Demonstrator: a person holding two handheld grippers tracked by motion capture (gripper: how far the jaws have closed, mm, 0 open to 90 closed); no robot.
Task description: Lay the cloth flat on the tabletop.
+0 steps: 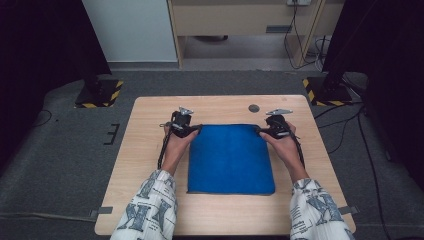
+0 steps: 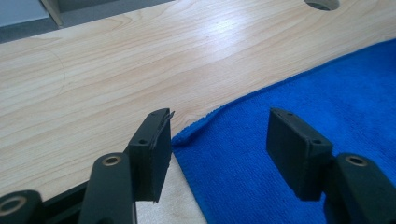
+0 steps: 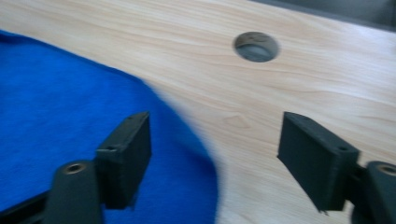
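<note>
Cloth lies flat, bare table surrounding it.

It is looking like a lab: hazard-striped stand bases are flanking a wooden table, cables are trailing over grey carpet.

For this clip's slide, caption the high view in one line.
Both hands rest open grippers, left gripper and right gripper, at the far corners of a flat blue cloth on a wooden table.
</note>
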